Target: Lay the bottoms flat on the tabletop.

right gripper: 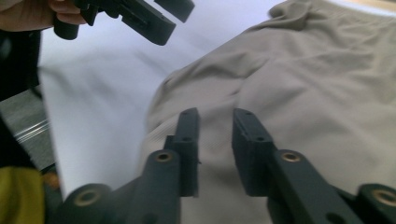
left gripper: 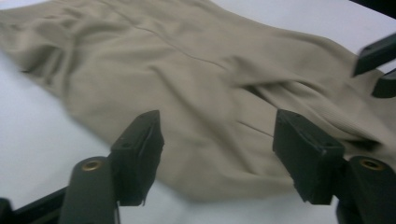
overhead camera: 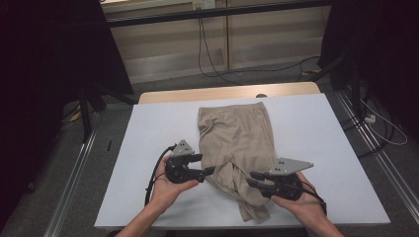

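Both forearms come in from the near edge of the white surface (overhead camera: 148, 128), each hand wrapped around a tool from below. The left gripper (overhead camera: 203, 165) lies roughly level and points toward the right, its tips right at the left edge of the beige shorts (overhead camera: 237, 143); in the left gripper view its fingers (left gripper: 140, 149) stand well apart over the cloth with nothing pressed between them, the fabric's edge lying beneath. The right gripper (overhead camera: 253, 179) points leftward, opposite the other, and sits over the lower right part of the garment, grey plate on top. In the right gripper view its fingers (right gripper: 189, 140) stand apart by a narrow gap, hovering over the cloth; no fold is seen caught between them. The two tools face each other across the lower end of the shorts. The shorts lie in the middle of the surface, waistband toward the far edge and flat there, with light ripples near the band. Toward the near end the cloth is bunched and twisted into folds, one narrow end trailing almost to the near edge of the surface.
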